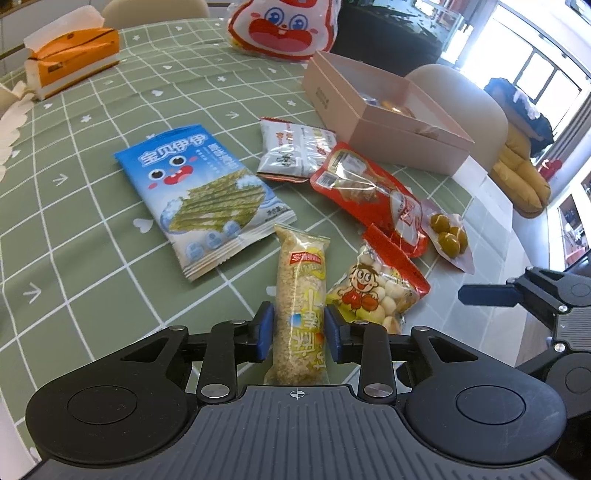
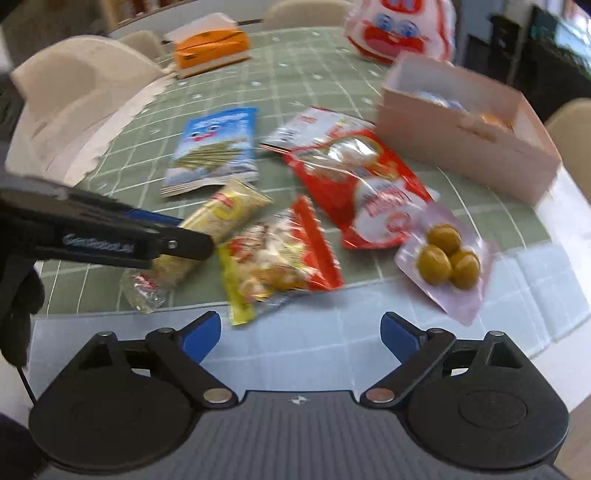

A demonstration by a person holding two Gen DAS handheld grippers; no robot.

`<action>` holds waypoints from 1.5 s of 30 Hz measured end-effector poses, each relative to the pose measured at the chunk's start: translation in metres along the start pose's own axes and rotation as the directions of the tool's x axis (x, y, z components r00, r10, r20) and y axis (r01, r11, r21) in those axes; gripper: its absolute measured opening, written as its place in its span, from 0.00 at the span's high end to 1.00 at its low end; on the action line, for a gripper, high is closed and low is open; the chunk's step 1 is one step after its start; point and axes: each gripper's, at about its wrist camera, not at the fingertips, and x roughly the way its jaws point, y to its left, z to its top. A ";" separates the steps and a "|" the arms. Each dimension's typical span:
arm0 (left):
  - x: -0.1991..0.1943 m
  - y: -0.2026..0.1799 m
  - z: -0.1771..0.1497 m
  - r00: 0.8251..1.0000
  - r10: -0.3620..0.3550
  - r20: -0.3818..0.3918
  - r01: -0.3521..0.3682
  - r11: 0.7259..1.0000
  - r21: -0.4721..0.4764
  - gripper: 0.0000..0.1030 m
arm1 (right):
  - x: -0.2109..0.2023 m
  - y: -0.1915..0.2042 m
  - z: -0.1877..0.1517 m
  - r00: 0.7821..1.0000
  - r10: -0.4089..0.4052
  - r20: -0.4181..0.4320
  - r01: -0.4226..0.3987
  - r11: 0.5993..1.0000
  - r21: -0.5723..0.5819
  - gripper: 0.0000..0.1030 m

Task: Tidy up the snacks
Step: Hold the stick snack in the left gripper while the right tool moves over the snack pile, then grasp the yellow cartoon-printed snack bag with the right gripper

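Observation:
My left gripper [image 1: 299, 328] is shut on a long rice-cracker roll [image 1: 301, 299] that lies on the green checked tablecloth [image 1: 92, 206]. In the right wrist view the left gripper [image 2: 110, 236] covers the roll [image 2: 218, 218]. My right gripper [image 2: 301, 332] is open and empty, near the table's front edge; it shows at the right of the left wrist view [image 1: 517, 295]. Near it lie a yellow-red ball-cookie bag [image 2: 280, 262], a pouch of green olives [image 2: 447, 258], a red packet [image 2: 369, 184], a blue seaweed bag [image 2: 214, 147] and a white packet [image 1: 295, 151]. A pink open box [image 2: 461, 144] holds some snacks.
An orange tissue box [image 1: 70, 55] and a large red-white rabbit-face bag [image 1: 284, 26] stand at the far side. Cream chairs [image 2: 74, 96] surround the table. The bare white table edge [image 2: 314, 332] runs in front of the cloth.

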 end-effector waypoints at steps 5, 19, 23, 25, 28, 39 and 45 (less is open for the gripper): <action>-0.005 0.004 -0.004 1.000 -0.002 0.004 0.002 1.000 -0.017 0.66 | 0.005 0.002 0.006 0.995 -0.100 0.001 0.100 0.995 -0.014 0.10; -0.023 0.034 -0.019 0.999 -0.012 0.040 0.017 0.991 -0.132 0.67 | -0.002 -0.004 0.024 1.000 -0.013 0.019 0.012 0.998 0.057 0.12; -0.023 0.034 -0.020 0.999 -0.011 0.040 0.016 0.991 -0.130 0.67 | 0.015 0.017 0.026 0.998 -0.059 -0.027 0.057 0.997 -0.060 0.14; -0.023 0.035 -0.021 0.999 -0.016 0.041 0.021 0.991 -0.135 0.67 | 0.018 0.017 0.022 0.994 -0.107 -0.032 0.103 0.991 -0.087 0.14; -0.023 0.035 -0.021 0.999 -0.011 0.041 0.017 0.991 -0.134 0.67 | 0.018 0.006 0.019 0.984 -0.176 -0.028 0.172 0.980 -0.105 0.15; -0.025 0.038 -0.024 0.998 -0.022 0.061 0.032 0.986 -0.163 0.67 | 0.017 -0.004 0.041 0.999 0.016 -0.044 -0.010 0.992 0.126 0.15; -0.025 0.039 -0.025 0.998 -0.024 0.065 0.034 0.986 -0.165 0.67 | 0.036 0.021 0.061 0.995 -0.085 -0.048 0.088 0.994 0.068 0.19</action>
